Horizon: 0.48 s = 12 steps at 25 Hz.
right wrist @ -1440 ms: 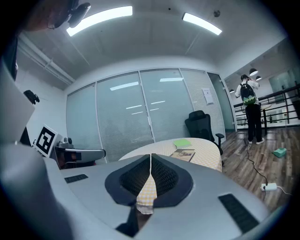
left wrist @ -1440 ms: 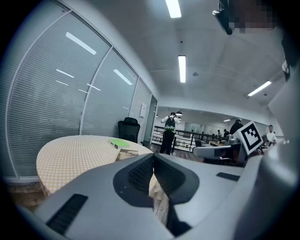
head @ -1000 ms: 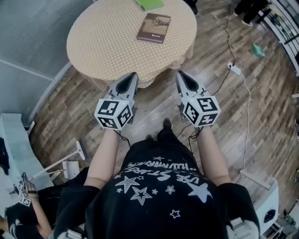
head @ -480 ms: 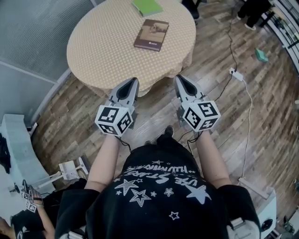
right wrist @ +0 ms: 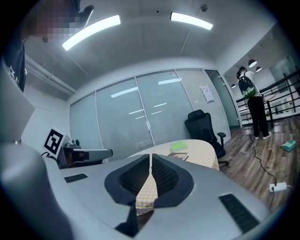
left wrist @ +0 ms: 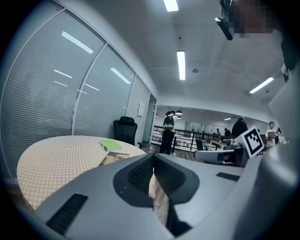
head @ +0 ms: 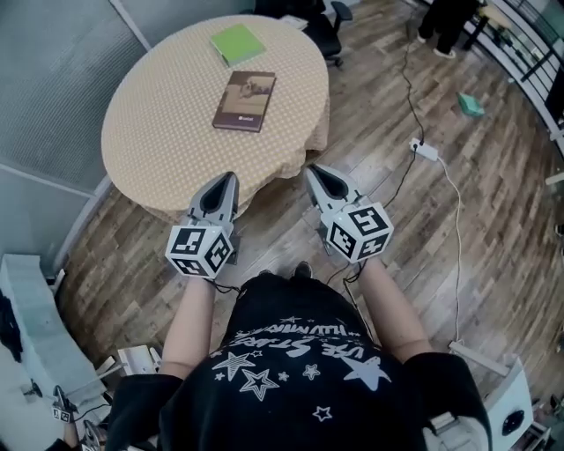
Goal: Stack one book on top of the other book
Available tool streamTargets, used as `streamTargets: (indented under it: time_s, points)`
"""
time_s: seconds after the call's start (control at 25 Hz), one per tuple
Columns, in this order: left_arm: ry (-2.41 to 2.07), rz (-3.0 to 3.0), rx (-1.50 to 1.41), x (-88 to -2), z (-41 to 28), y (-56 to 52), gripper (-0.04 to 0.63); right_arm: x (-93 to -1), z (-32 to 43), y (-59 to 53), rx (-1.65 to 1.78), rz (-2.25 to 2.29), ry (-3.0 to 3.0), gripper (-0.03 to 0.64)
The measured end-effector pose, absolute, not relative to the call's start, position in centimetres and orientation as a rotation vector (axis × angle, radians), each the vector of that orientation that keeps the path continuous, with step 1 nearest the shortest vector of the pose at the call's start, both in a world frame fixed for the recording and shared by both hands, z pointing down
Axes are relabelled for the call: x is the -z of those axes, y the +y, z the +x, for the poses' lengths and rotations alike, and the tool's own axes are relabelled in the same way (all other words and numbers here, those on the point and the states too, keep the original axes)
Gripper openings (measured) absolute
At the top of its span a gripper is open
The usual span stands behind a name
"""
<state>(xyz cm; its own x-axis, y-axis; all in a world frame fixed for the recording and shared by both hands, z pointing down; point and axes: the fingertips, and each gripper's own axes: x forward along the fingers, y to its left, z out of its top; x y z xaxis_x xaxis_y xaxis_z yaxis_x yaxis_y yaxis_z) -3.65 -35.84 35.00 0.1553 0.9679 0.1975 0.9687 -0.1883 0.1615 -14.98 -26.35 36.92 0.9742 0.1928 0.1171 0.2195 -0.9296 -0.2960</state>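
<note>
— What takes up the most room?

— The brown wood-plank floor (head: 493, 229), and on it a round desk (head: 150, 132) under a beige dotted cloth. A grey blinded glass wall runs along the left.

— And the person?

— The person in a black shirt printed with white stars (head: 300, 370) stands at the near side of the desk with both forearms held out. A black office chair (head: 324, 25) stands at the far side.

— The tools?

— The grey left gripper (head: 230, 176) and grey right gripper (head: 310, 168) are side by side, well apart, and point at the desk with their tips at its near edge. The left fingers (left wrist: 136, 174) are pressed together with nothing between them. The right fingers (right wrist: 164, 176) are together too, bar a hairline slit, and pinch nothing.

— Where are the books?

— The brown rectangular book (head: 245, 100) with a pale picture on its cover lies flat about mid-desk. The thin green rectangular book (head: 238, 44) lies flat beyond it, near the far edge. The two are near each other but apart, not stacked, and both are well clear of the grippers.

— Anything smaller?

— A white power strip (head: 424, 150) on the floor to the right, with its cable trailing off.
</note>
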Motion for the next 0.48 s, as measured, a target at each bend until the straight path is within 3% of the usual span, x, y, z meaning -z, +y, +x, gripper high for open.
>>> streamTargets:
  time_s: [0.48]
  points:
    - [-2.089, -2.283, 0.382, -34.8, -5.5, -29.0, 0.009, -37.2, -16.7, -22.5, 0.13, -2.807, -0.405, 0.032]
